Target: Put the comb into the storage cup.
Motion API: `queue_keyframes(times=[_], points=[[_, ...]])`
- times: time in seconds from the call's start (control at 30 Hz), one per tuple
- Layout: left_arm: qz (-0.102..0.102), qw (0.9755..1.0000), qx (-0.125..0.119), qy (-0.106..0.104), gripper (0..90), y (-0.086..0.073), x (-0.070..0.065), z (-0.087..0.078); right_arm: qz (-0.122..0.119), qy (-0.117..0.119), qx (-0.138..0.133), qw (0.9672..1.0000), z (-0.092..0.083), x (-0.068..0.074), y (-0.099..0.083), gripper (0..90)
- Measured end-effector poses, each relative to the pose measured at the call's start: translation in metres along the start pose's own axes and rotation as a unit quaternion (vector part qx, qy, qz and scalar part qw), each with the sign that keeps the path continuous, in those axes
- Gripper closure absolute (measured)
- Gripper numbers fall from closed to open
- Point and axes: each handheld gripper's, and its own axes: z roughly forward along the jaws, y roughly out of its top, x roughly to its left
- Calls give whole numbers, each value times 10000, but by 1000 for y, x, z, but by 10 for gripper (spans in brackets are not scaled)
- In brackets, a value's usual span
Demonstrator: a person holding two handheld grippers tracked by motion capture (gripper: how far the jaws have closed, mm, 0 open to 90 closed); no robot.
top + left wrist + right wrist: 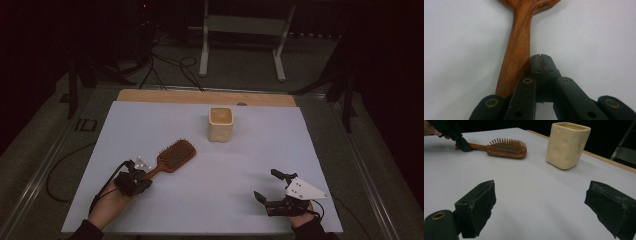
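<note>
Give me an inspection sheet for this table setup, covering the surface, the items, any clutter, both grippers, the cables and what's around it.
Surface: white sheet on a wooden table, whose bare edge runs along the far side.
Job's things: wooden hairbrush lying bristles up at left; cream cup upright toward the far centre, apart from the brush.
Clutter: nothing seen.
Grippers: left gripper at the brush handle, jaws closed beside it, not around it, in the left gripper view; right gripper open, holding nothing, over the sheet at near right.
Cables: black cable looping off the left table edge; more cables on the floor beyond.
Surroundings: dark room, white metal frame behind the table.
</note>
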Motion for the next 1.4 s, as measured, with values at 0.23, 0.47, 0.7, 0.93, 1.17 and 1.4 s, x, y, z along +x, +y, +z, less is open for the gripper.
queue_keyframes(times=[0.23,0.47,0.7,0.93,1.17,1.4], points=[[109,9999,-62,-23,900,1,0,-11,2,0,1,10000,0,0,0,86],[86,9995,-278,-125,900,10,8,-32,-14,1,-6,10000,0,1,0,86],[12,9993,-315,-207,868,18,19,-47,-15,5,1,10000,0,0,0,86],[-12,9996,-241,-169,718,24,24,-49,-14,8,5,10000,1,0,0,86],[19,9998,-61,-188,563,32,25,-44,-6,8,8,10000,0,0,0,86],[-127,9998,51,-160,363,38,27,-35,-18,10,3,10000,1,0,0,86]])
